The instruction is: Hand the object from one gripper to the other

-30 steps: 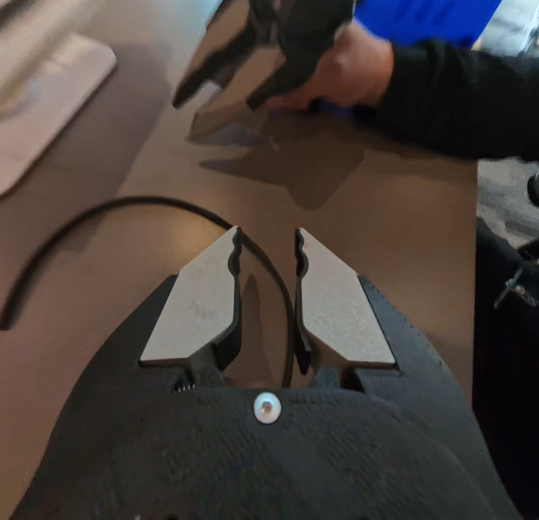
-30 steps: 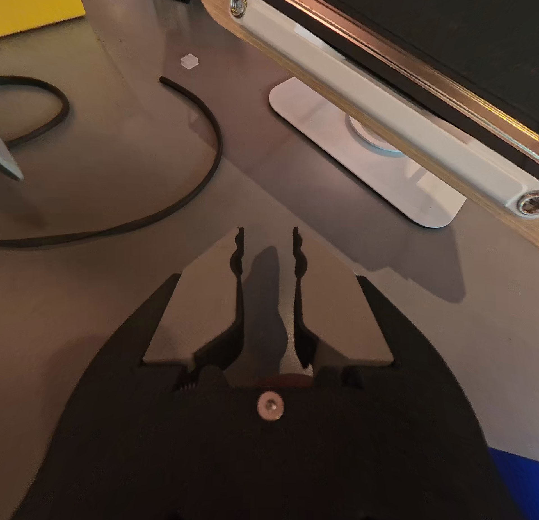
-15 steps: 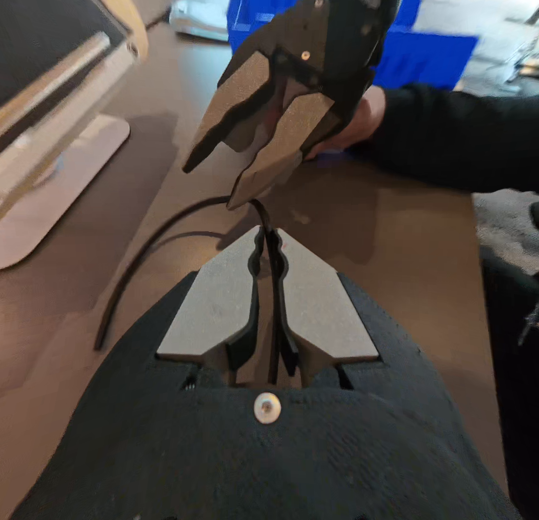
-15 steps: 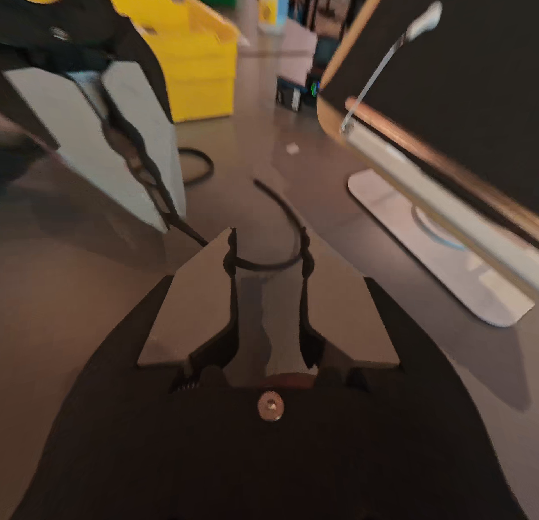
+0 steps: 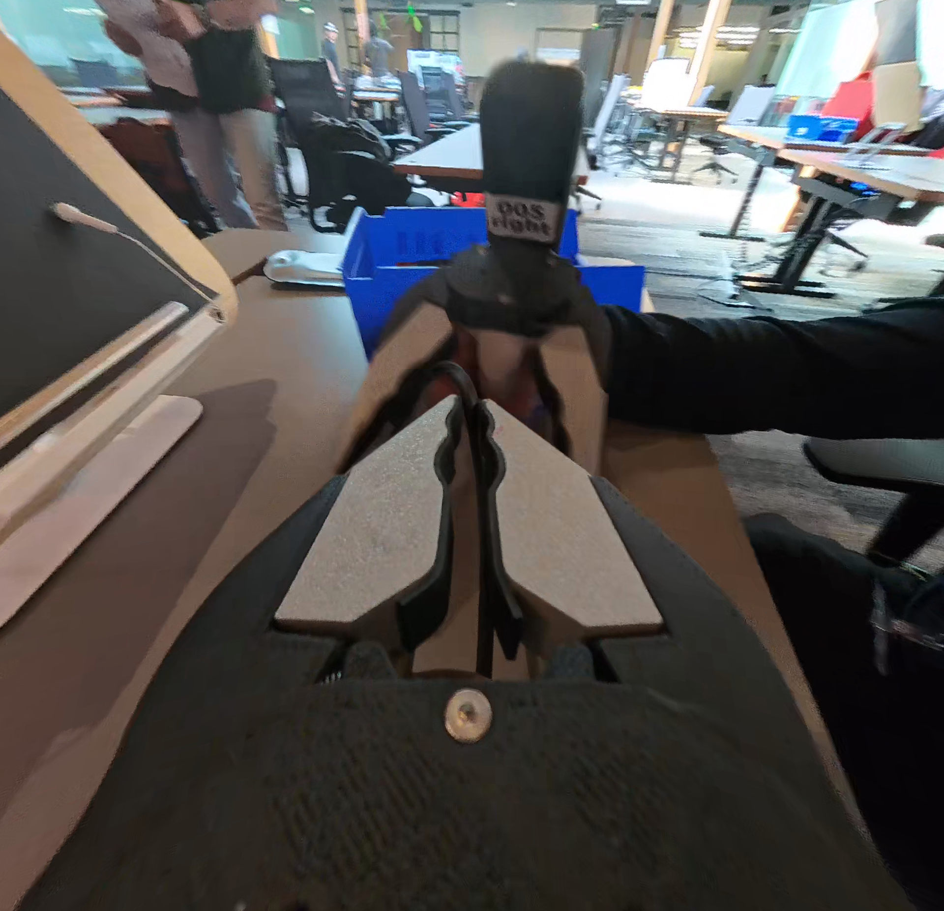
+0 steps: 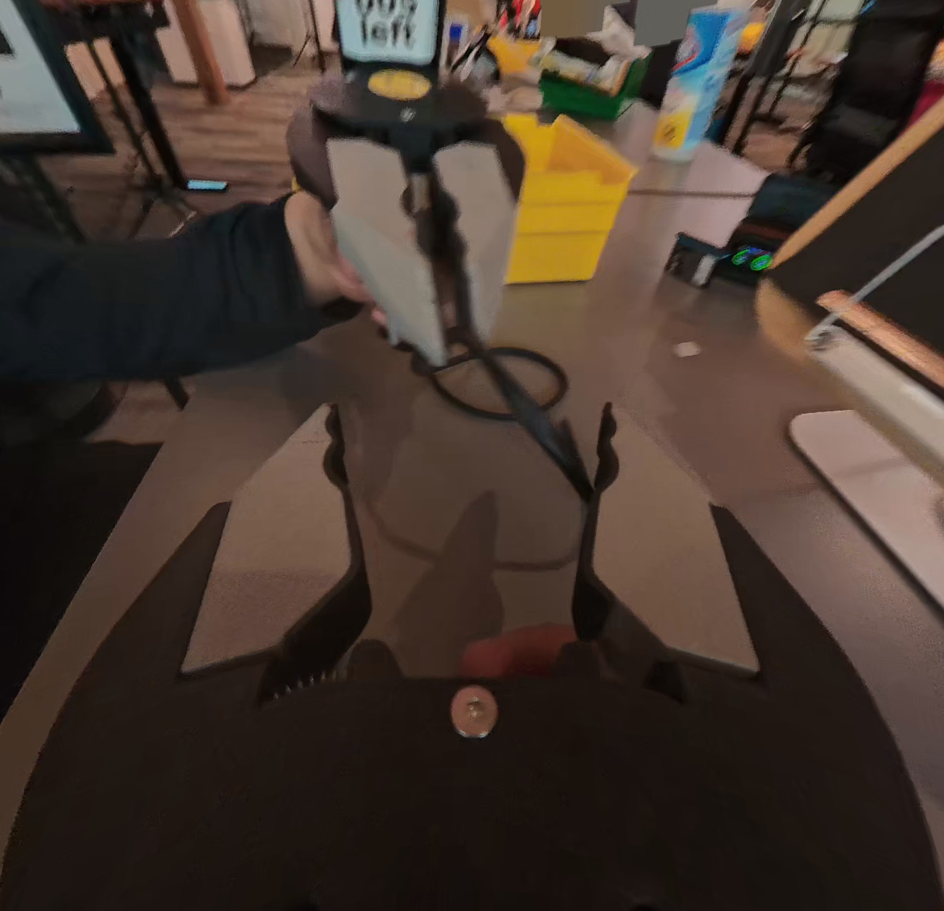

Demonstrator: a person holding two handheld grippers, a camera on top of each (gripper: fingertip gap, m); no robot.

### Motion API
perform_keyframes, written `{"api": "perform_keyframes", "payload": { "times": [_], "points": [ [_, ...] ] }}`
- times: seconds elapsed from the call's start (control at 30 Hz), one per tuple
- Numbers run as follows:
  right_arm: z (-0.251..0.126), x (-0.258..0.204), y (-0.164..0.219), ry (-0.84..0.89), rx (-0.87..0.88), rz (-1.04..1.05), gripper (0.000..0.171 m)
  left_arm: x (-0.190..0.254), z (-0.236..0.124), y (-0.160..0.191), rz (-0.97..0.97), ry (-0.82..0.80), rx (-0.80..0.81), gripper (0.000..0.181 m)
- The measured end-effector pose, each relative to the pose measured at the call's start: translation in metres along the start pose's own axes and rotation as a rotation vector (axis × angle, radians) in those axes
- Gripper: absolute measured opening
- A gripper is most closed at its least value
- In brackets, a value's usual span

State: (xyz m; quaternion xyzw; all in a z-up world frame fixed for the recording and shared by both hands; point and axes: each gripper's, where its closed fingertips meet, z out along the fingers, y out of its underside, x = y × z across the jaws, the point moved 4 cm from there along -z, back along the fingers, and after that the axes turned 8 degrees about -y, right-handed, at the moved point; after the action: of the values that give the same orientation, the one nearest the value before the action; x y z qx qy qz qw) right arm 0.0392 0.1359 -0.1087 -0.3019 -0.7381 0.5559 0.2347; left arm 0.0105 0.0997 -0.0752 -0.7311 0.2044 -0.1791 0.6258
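The left gripper grips the cord, jaws nearly shut, above the counter. The right gripper has its jaws wide around the cord's free length. Close the right jaws fully on it before opening the left.

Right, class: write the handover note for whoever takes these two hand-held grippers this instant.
Left hand-held gripper: shut on the black cable, lifted above the table.
Right hand-held gripper: open, facing the left one; the cable's free end lies against its right finger, not clamped.
Done: cable picked up and brought to the other gripper.
Left: close the right on the cable, then open the left.
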Motion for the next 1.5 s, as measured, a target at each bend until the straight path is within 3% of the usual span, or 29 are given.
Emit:
{"api": "perform_keyframes", "payload": {
  "times": [0.07,0.17,0.2,0.27,0.3,0.53,0.73,0.83,0.9,1.03,1.1,1.17,1.23,1.5],
  "points": [
    [0.018,-0.009,0.007,-0.037,-0.048,-0.006,0.102,-0.002,-0.001,-0.007,0.023,-0.036,0.054,0.004],
    [0.039,-0.011,0.012,0.019,-0.082,-0.047,0.081,-0.003,0.002,-0.011,0.036,-0.073,0.087,0.003],
    [0.043,-0.013,0.011,0.018,-0.067,-0.06,0.066,-0.003,0.003,-0.011,0.043,-0.084,0.09,0.003],
    [0.046,-0.011,0.007,0.042,-0.038,-0.059,0.015,-0.004,0.004,-0.015,0.051,-0.108,0.119,0.002],
    [0.043,-0.008,0.006,0.058,-0.033,-0.056,0.0,-0.005,0.004,-0.017,0.05,-0.122,0.136,0.002],
    [0.001,0.022,-0.011,0.147,0.15,0.089,0.0,-0.03,-0.009,-0.025,-0.047,-0.25,0.27,0.003],
    [-0.009,0.019,-0.016,0.113,0.169,0.087,0.001,-0.031,-0.012,-0.027,-0.124,-0.188,0.306,0.003],
    [0.005,0.013,-0.01,0.066,0.121,0.121,0.041,-0.024,-0.005,-0.023,-0.102,-0.164,0.271,0.003],
    [0.016,0.009,-0.006,0.044,0.093,0.121,0.057,-0.019,0.002,-0.021,-0.089,-0.144,0.25,0.003],
    [0.036,0.004,0.001,0.075,0.02,0.079,0.041,-0.008,0.011,-0.017,-0.12,-0.073,0.207,0.002],
    [0.04,0.0,-0.001,0.065,0.041,0.041,0.025,-0.007,0.012,-0.015,-0.153,-0.048,0.188,0.004],
    [0.041,-0.005,-0.004,0.033,0.075,0.049,0.02,-0.007,0.01,-0.019,-0.192,-0.028,0.227,0.003],
    [0.039,-0.008,-0.005,-0.027,0.086,0.066,0.001,-0.01,0.009,-0.021,-0.208,-0.036,0.25,0.003],
    [0.016,0.015,-0.008,0.111,0.098,0.094,0.0,-0.03,-0.007,-0.026,-0.243,-0.135,0.35,0.003]
  ]
}}
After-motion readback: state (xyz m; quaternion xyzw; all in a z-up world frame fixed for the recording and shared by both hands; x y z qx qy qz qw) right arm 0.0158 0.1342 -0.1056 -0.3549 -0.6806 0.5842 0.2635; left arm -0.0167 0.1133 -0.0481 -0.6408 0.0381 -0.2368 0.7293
